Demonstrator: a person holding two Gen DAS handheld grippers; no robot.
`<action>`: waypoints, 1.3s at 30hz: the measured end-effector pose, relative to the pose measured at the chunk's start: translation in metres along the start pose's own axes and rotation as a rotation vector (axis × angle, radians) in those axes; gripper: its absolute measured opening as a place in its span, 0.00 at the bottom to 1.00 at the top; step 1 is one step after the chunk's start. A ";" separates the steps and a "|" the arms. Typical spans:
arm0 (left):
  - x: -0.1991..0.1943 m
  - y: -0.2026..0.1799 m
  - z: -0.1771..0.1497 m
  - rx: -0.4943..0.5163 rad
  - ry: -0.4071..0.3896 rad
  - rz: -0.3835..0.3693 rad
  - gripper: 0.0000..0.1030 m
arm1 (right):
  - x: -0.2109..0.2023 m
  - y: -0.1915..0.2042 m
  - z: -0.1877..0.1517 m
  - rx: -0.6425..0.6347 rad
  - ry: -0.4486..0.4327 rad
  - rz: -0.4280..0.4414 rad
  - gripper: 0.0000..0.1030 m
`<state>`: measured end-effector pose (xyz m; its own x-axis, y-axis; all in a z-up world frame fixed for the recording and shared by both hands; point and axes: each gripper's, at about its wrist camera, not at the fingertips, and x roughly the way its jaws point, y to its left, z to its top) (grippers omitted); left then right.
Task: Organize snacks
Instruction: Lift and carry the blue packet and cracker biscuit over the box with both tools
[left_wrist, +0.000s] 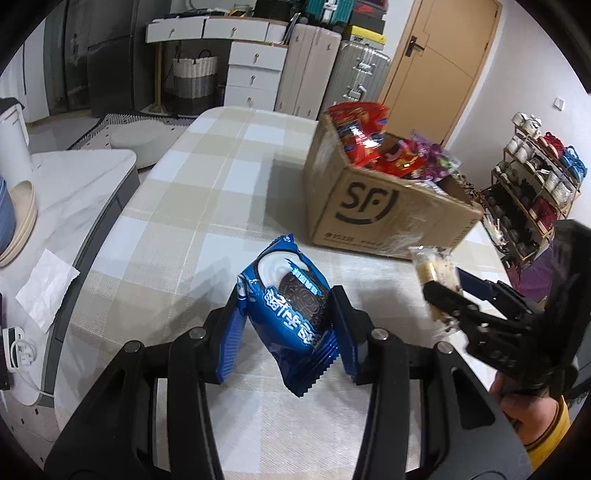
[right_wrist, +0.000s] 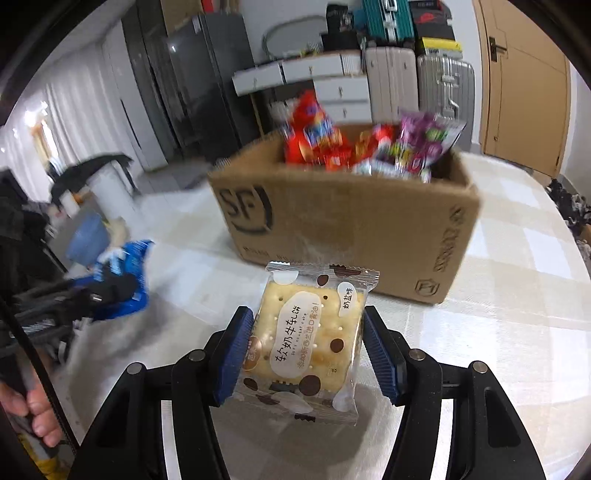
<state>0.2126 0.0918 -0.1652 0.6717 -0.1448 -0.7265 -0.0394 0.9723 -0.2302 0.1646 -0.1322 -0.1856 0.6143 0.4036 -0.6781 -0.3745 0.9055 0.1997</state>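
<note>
Oreo pack sits pinched between the ribbed blue pads of the left claw, lifted clear of the checked table, presumably so it can be carried to the box. Further right, the right claw grips a nougat cracker pack by its side edges, label up and also off the cloth, with the SF box just beyond it on the table, already heaped with red and purple packets; both snacks seem held high and aimed at its open top for dropping in
</note>
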 end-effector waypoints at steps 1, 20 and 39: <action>-0.005 -0.004 0.000 0.006 -0.006 -0.003 0.40 | -0.010 -0.001 0.001 0.006 -0.024 0.008 0.59; -0.129 -0.097 -0.005 0.171 -0.185 -0.167 0.40 | -0.209 0.016 -0.013 0.021 -0.388 0.135 0.59; -0.150 -0.078 -0.004 0.127 -0.200 -0.145 0.40 | -0.206 0.005 -0.021 0.060 -0.405 0.150 0.59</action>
<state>0.1124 0.0369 -0.0410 0.7967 -0.2570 -0.5469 0.1519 0.9612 -0.2304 0.0219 -0.2138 -0.0596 0.7835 0.5393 -0.3088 -0.4464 0.8341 0.3240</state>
